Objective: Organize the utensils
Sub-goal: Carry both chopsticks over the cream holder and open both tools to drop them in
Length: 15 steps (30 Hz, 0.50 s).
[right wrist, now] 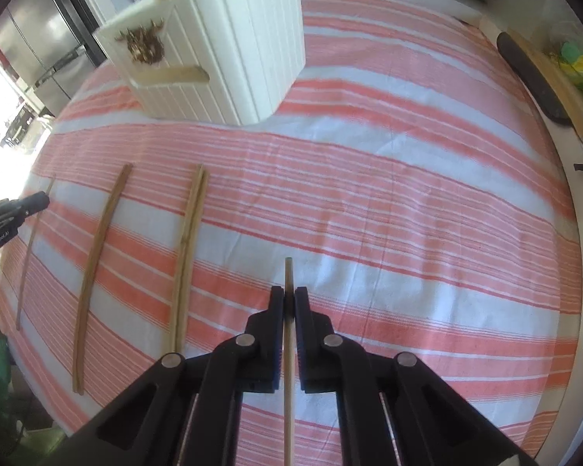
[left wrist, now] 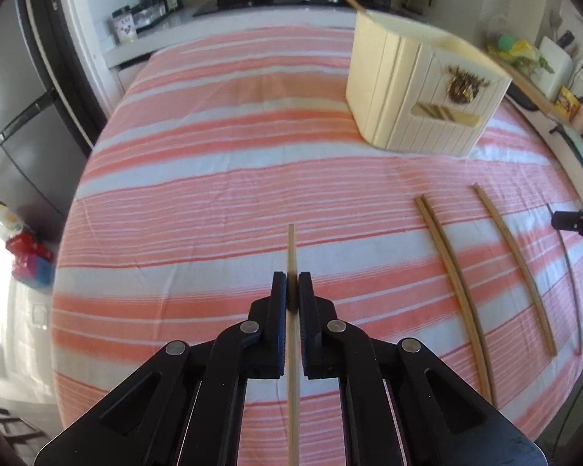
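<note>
Wooden chopsticks are the things being sorted, and each gripper has one pinched between its fingers. The left gripper [left wrist: 292, 275] is clamped on a pale chopstick [left wrist: 291, 244] that runs straight along the gap between the fingers, its tip poking out ahead. The right gripper [right wrist: 288, 291] is clenched on another chopstick [right wrist: 288, 272] in the same way.

Such a stick looks light, thin and stiff, smooth enough to pivot or slide in a narrow pinch; holding nearer the middle would likely steady it.

A pair of chopsticks [left wrist: 449, 268] lying together and a single darker one [left wrist: 515, 268] lie just beside each other on the striped pink-and-white cloth [left wrist: 213, 178]. Farther off stands the cream ribbed utensil holder [left wrist: 419, 93], probably the destination, with a chopstick already leaning from its top.
</note>
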Tool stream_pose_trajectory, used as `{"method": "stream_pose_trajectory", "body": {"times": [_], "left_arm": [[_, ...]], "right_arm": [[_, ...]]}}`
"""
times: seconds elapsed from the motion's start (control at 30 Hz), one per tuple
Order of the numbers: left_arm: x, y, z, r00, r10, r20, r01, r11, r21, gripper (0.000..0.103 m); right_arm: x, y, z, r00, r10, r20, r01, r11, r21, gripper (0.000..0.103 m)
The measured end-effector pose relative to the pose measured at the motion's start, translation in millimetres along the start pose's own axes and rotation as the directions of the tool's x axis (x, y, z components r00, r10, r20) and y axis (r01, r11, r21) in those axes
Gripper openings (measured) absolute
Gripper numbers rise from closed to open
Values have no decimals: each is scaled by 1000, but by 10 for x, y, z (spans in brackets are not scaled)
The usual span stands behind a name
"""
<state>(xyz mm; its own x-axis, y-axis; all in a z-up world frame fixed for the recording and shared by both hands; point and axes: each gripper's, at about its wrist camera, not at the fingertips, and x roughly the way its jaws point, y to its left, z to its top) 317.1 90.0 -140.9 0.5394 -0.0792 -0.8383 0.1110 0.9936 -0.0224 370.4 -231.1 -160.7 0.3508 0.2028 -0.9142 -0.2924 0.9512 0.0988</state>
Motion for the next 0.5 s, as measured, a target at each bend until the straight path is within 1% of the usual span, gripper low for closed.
{"method": "stream_pose_trajectory", "body": {"times": [0.07, 0.13, 0.23, 0.37, 0.5], "left_arm": [[-305, 17, -11, 998, -16, 66, 17, 1000, -16, 4], [-636, 25, -46, 990, -37, 133, 41, 999, -31, 4], [-1101, 30, -117, 970, -68, 234, 81, 996, -47, 4], [-1524, 6, -182, 936, -92, 340, 117, 992, -54, 4], [-1792, -34, -146, 908, -107, 406, 143, 988, -59, 4]], "right_arm": [[-272, 20, -44, 997, 20, 70, -20, 1000, 0, 6], [-583, 33, -112, 989, 35, 143, -34, 999, -10, 6], [-1071, 73, -249, 968, 50, 245, -42, 998, -37, 6], [-1595, 251, -414, 923, 64, 379, -35, 996, -83, 6], [-1947, 361, -500, 876, 78, 475, -33, 994, -103, 6]]}}
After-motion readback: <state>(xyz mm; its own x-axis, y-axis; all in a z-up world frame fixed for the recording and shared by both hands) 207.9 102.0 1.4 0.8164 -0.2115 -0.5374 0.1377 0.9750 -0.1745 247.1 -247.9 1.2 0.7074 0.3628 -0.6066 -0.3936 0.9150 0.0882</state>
